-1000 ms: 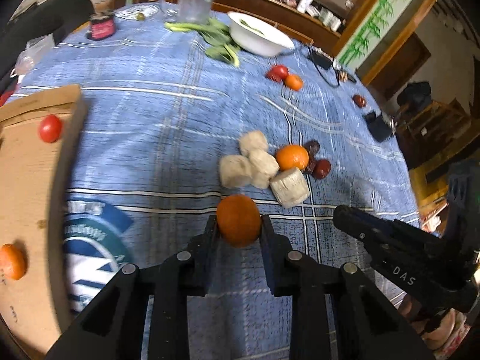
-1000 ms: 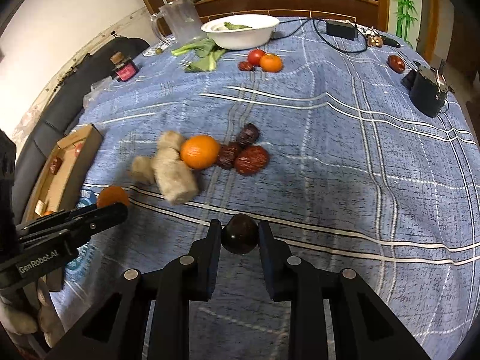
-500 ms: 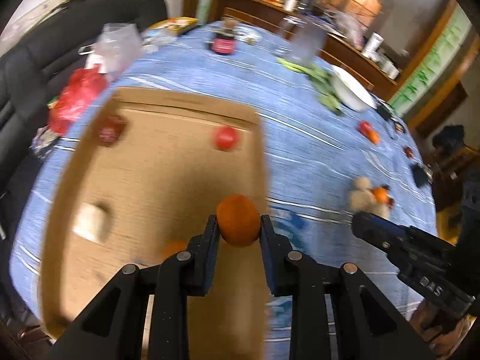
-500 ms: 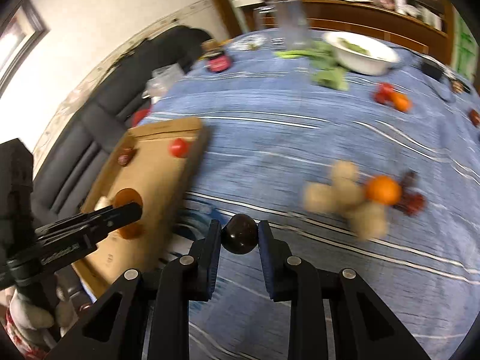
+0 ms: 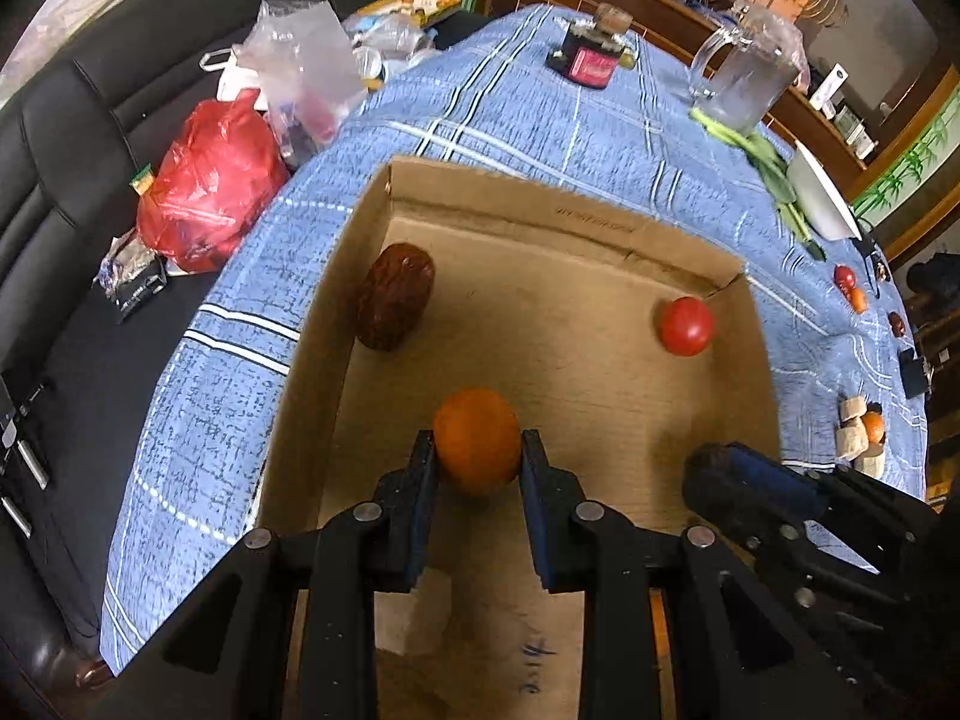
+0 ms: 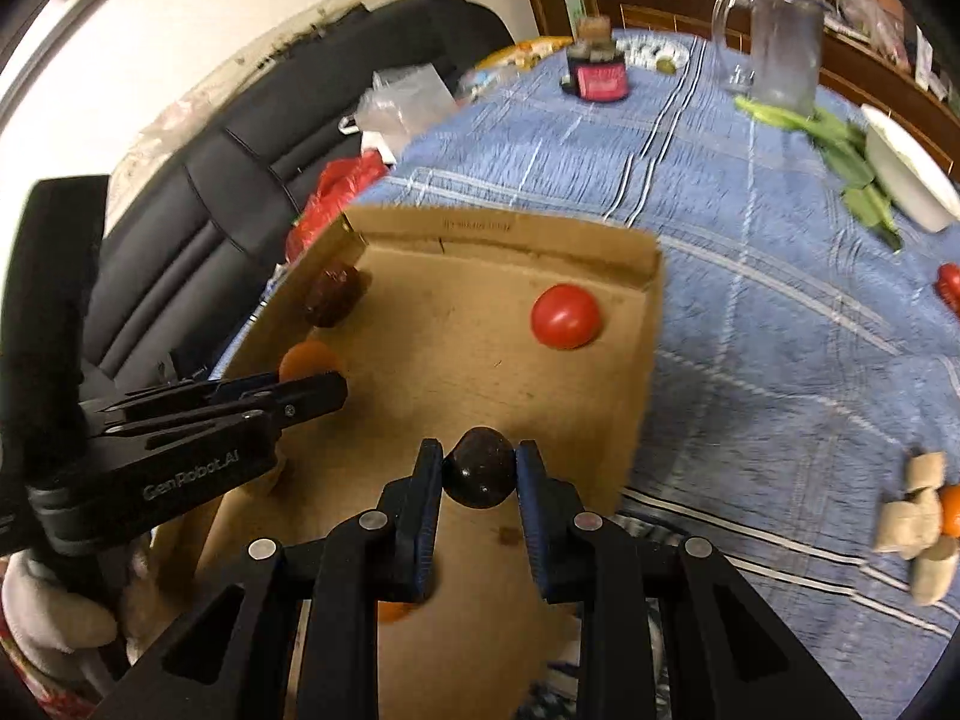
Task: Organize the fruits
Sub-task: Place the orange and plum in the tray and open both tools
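Delivery step: left gripper [image 5: 477,462] clamps orange [image 5: 477,441], right gripper [image 6: 479,474] clamps dark fruit [image 6: 479,475], both above cardboard box [image 5: 540,228]. Next: lower, release inside box.

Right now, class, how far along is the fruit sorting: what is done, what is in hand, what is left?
Done: a red tomato and a wrinkled brown date lie in the cardboard box. In hand: the left gripper holds an orange over the box, and the right gripper holds a dark round fruit. Left: small fruits sit out on the blue tablecloth.
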